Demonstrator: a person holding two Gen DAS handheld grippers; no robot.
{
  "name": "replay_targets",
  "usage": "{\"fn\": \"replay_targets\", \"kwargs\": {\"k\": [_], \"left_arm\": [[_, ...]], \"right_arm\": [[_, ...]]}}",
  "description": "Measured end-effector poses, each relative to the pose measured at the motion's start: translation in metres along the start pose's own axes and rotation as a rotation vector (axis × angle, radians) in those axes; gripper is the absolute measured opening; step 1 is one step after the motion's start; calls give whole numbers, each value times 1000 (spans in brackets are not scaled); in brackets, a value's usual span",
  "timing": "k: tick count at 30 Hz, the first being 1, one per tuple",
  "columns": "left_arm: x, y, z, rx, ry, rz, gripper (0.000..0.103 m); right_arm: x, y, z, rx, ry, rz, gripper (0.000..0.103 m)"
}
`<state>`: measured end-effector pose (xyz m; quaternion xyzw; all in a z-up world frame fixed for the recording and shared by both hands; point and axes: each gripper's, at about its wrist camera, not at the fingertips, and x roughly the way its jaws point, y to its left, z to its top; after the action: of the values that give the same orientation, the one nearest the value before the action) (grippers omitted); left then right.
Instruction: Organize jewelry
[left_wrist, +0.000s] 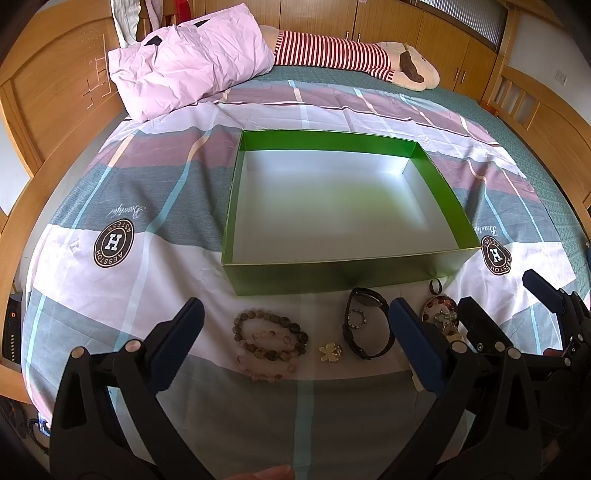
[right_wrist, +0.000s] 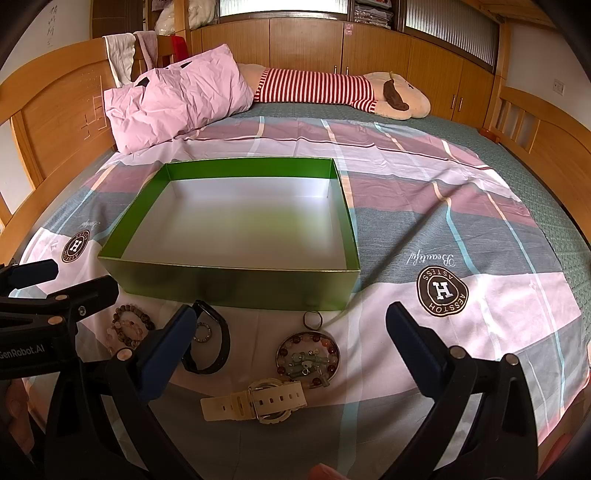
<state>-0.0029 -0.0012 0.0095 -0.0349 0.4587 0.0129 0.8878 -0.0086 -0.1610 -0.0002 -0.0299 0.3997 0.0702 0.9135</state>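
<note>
Left gripper (left_wrist: 295, 321), fingers wide apart, holding nothing. Between its fingers on the checked bedsheet (left_wrist: 110, 295): brown and pink stone-bead bracelets (left_wrist: 271, 341), small gold flower brooch (left_wrist: 330, 352), black wristwatch (left_wrist: 365, 323). Right gripper (right_wrist: 291, 326), fingers also apart & empty; between them a round beaded pendant w/ ring (right_wrist: 308, 354) and cream plastic-strap watch (right_wrist: 258, 402). Beyond both pairs of fingertips: open green cardboard box, white inside (right_wrist: 236, 284).

We see bright daylight entering from the windows (right_wrist: 282, 6) at the back. The green box (left_wrist: 439, 177) floor shows a soft, washed-out glare, and its near wall stands in shadow. Fisheye distortion bends the bed frame (left_wrist: 48, 110) at the edges, and the corners fall black.
</note>
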Motion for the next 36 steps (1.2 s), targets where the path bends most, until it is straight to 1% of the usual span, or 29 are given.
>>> {"fn": "replay_targets", "kwargs": {"k": [36], "left_arm": [[0,0,0,-1,2,0,101]], "right_arm": [[0,2,-3,-14,-2,-1,102]]}}
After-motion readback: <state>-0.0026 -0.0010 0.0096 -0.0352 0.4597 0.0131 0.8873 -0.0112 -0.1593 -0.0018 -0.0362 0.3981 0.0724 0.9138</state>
